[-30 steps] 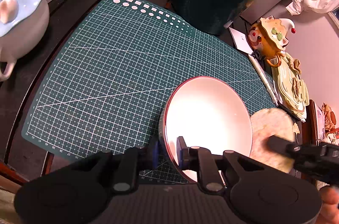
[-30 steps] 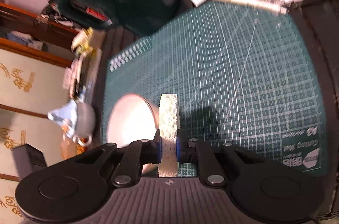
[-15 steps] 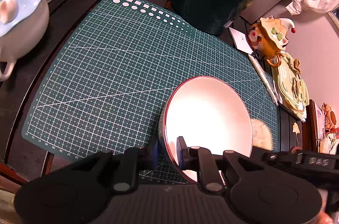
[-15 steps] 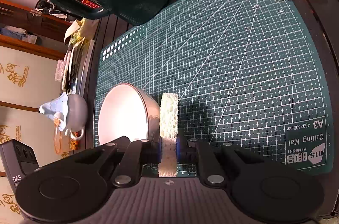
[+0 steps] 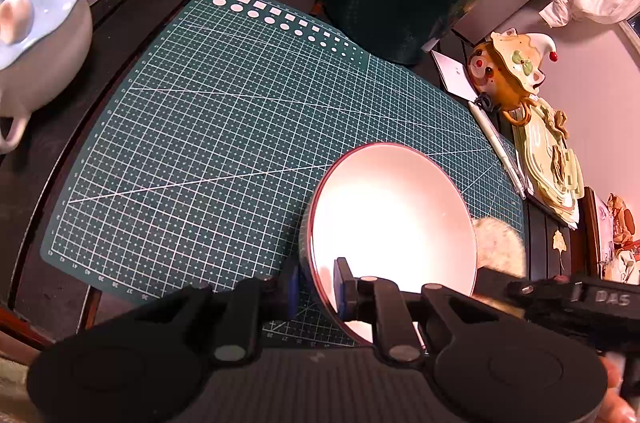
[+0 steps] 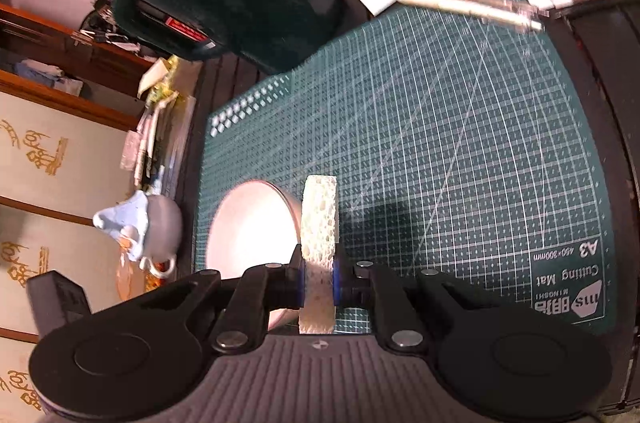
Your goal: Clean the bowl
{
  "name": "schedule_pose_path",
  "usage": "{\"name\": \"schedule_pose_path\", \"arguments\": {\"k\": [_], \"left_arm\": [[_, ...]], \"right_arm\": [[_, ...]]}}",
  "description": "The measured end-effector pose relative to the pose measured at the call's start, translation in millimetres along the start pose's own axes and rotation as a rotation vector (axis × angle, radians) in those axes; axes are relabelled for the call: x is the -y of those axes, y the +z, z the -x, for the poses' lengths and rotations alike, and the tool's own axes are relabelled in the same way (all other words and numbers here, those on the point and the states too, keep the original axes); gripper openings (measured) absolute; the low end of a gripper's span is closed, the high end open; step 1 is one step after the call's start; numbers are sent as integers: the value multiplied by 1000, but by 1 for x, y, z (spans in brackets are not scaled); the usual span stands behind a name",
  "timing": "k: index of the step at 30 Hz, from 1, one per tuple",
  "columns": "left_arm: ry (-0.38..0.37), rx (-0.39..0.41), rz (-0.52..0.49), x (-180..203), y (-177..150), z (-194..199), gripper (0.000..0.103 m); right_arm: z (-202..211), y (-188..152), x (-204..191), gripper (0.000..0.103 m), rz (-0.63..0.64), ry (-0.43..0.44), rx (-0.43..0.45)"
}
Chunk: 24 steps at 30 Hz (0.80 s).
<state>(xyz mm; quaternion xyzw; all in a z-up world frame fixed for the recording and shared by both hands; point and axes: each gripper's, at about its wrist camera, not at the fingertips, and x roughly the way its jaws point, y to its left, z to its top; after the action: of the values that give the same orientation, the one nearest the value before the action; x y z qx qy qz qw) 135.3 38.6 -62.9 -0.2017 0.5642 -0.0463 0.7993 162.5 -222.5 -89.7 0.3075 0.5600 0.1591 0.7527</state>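
Black and smooth, the left tool (image 5: pixel 316 285) pinches the thin rim of the bowl (image 5: pixel 394 219), one pad inside and one outside. That bowl is round and shiny white inside, with a dark red edge, and it sits tilted on the green cutting mat (image 5: pixel 224 127) with its white grid lines. Just beside the bowl's outer wall, the right tool (image 6: pixel 318 281) squeezes a pale sponge (image 6: pixel 319 219), bumpy and full of little holes. Flat under the mat lies the dark bench (image 5: pixel 120 11).

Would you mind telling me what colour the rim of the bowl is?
The bowl has a thin red rim around a white inside; it shows best in the left wrist view.
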Motion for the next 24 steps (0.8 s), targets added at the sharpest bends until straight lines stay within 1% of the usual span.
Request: {"name": "schedule_pose_path", "arguments": {"k": [2,3,6,7,9,11,14,20,23,24], "left_arm": [[-2,-1,2,-1,0,0,15],[-2,-1,3,-1,0,0,15],[-2,-2,3,-1,0,0,15],[-2,-2,3,0,0,0,15],[-2,-1,4,0,-1,0,15],[-2,-1,5,0,-1,0,15],[-1,-2,5,1,1,0,15],[-4,-3,5,0,1,0,15],[-5,-4,6,-1,2,0,15],[-5,-4,6,-1,1,0,15]], "right_arm": [[-5,0,3,12,-9,-3,-25],[-5,0,3,12,-11,-2,-24],[5,-1,-1,12,0,9,5],[15,-1,-4,12,10,20,36],[24,-1,-8,12,21,32,61],[28,-1,-10,12,29,38,72],[22,-1,-8,12,24,27,61],[-7,-1,1,12,-8,-11,-30],[-2,-2,-4,12,11,-14,-11],[7,-2,-7,12,19,-7,15]]}}
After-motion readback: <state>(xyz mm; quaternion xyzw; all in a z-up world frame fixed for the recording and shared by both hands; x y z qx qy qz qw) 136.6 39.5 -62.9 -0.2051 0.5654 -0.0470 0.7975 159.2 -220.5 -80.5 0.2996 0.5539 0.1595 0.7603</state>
